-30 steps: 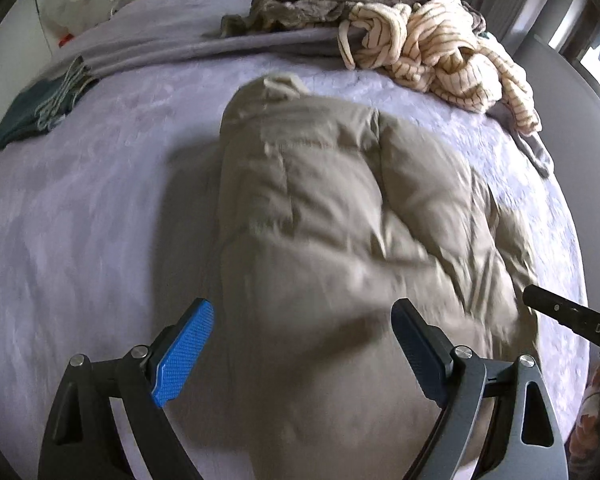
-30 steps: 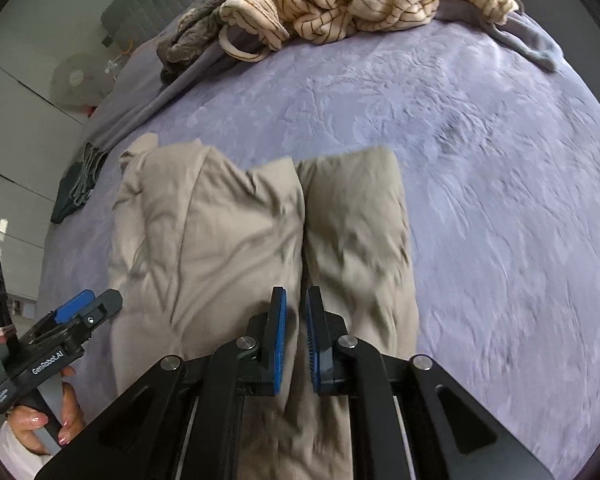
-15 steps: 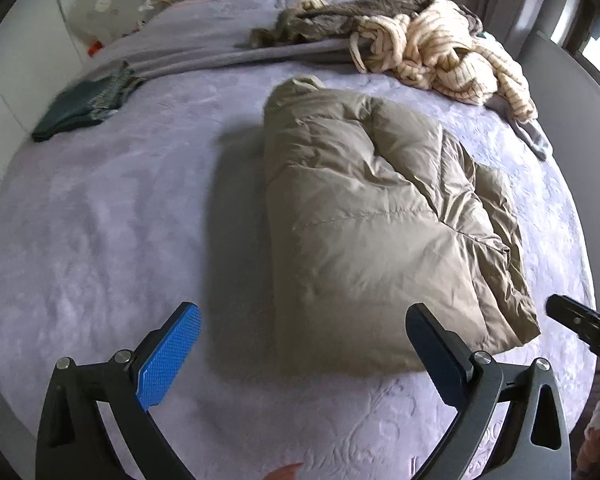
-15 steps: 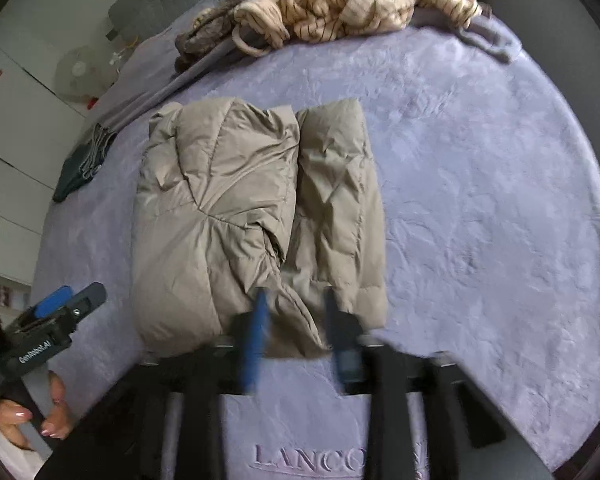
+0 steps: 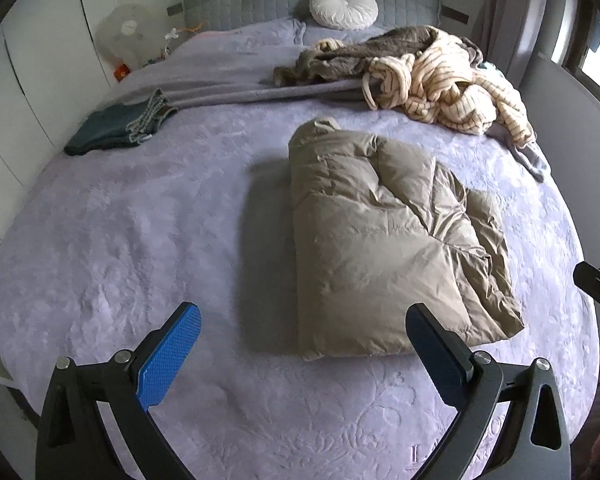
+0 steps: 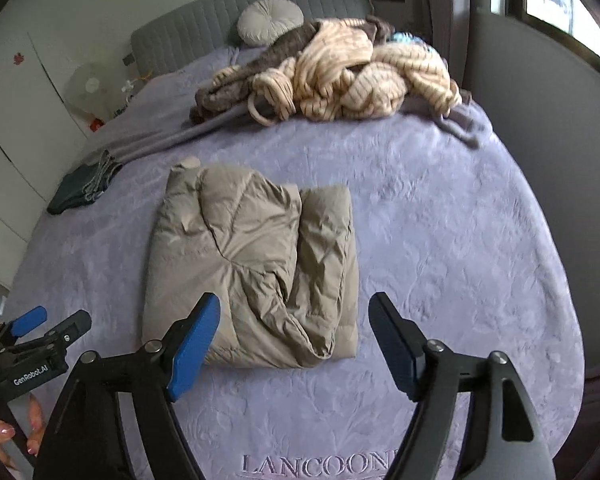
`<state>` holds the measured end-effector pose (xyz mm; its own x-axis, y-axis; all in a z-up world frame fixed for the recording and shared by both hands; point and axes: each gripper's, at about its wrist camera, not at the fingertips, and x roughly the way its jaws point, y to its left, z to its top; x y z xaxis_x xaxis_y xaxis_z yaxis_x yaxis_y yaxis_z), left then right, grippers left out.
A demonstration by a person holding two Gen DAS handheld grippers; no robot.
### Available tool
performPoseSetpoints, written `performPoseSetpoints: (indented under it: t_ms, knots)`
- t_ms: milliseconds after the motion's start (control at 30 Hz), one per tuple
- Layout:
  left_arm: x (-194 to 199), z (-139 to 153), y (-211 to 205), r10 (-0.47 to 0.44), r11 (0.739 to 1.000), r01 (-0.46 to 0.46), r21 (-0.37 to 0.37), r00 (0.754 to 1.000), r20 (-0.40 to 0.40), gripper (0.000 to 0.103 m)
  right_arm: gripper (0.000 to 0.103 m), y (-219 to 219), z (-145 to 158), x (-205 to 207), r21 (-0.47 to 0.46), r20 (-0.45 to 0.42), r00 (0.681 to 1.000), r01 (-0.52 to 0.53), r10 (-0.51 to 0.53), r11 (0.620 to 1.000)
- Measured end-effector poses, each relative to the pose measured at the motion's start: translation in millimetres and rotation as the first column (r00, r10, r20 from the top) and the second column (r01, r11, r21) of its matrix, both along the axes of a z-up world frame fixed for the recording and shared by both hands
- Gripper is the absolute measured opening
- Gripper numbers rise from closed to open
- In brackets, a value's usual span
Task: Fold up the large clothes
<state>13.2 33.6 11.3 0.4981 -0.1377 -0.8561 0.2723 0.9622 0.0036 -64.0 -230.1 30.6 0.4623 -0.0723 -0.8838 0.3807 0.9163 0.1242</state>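
A beige puffer jacket [image 5: 384, 240] [image 6: 256, 264] lies folded into a thick rectangle on the lilac bedspread [image 5: 140, 220]. My left gripper [image 5: 304, 348] hangs above the bed's near edge, in front of the jacket, open wide with nothing between its blue pads. My right gripper [image 6: 296, 332] hovers over the jacket's near edge; its jaws are opening and nothing is held between them. The left gripper [image 6: 40, 328] also shows at the lower left of the right wrist view, in a hand.
A heap of cream striped and brown clothes [image 5: 428, 76] [image 6: 332, 76] lies at the far right of the bed. A folded dark green garment [image 5: 116, 128] sits at the far left. A round white cushion [image 5: 344, 6] leans on the grey headboard. A wall runs along the right.
Both grippers have pulled back and up from the jacket. The right gripper, shut a second ago right over the jacket, has let go and opened. The left gripper opened slightly wider.
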Motion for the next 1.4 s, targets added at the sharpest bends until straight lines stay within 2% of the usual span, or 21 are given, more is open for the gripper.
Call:
performPoseSetpoints:
  t_ms: [267, 1400]
  knots:
    - [-5, 11, 6, 0.017, 1.000, -0.017, -0.002, 1.000, 0.022, 0.103, 0.080, 7, 9, -1, -0.015, 0.020, 1.000, -0.002, 0.002, 1.000]
    - [-9, 15, 8, 0.022, 1.000, -0.022, 0.001, 0.999, 0.028, 0.103, 0.080, 12, 11, -2, 0.003, 0.026, 1.000, -0.010, 0.010, 1.000]
